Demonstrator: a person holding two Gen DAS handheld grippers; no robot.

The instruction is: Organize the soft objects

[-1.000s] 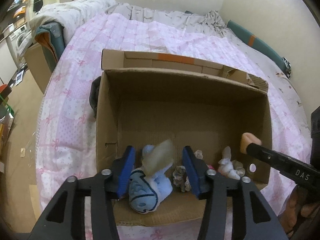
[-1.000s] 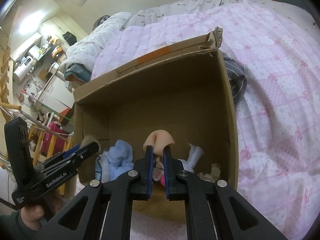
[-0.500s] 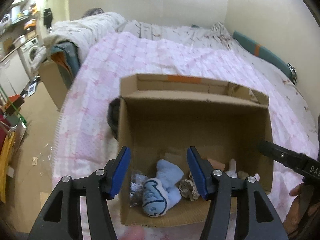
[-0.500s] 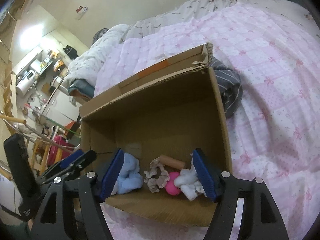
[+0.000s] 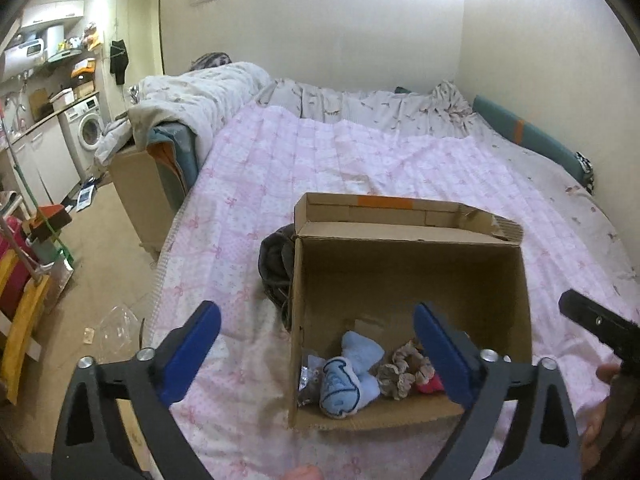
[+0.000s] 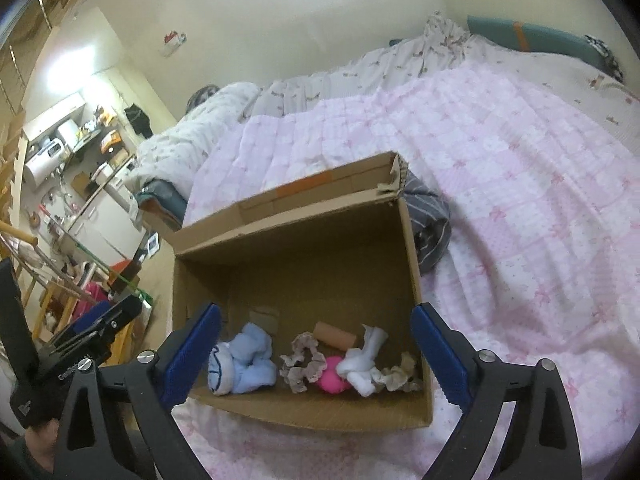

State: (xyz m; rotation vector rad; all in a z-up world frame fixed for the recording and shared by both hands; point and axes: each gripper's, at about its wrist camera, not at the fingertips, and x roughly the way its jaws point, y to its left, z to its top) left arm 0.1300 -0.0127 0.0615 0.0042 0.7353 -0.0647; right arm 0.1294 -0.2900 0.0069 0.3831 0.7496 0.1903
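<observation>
Cardboard box (image 5: 404, 276) sitting on pink-quilted bed (image 5: 304, 168), kitchen area with washing machine (image 5: 86, 130) far left. Soft toys (image 6: 244, 364) lying along box's near wall. Both claws, left claw (image 5: 316, 354) and right claw (image 6: 316, 354), opening wide, empty; a second ago each was gripping a toy.

A washing machine (image 5: 89, 132) stands beyond the pink quilt (image 5: 320, 168), near a dark striped cloth (image 6: 430, 220).

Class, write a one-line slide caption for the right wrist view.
Open right tongs above a cardboard box of soft items on a pink quilt.
</observation>
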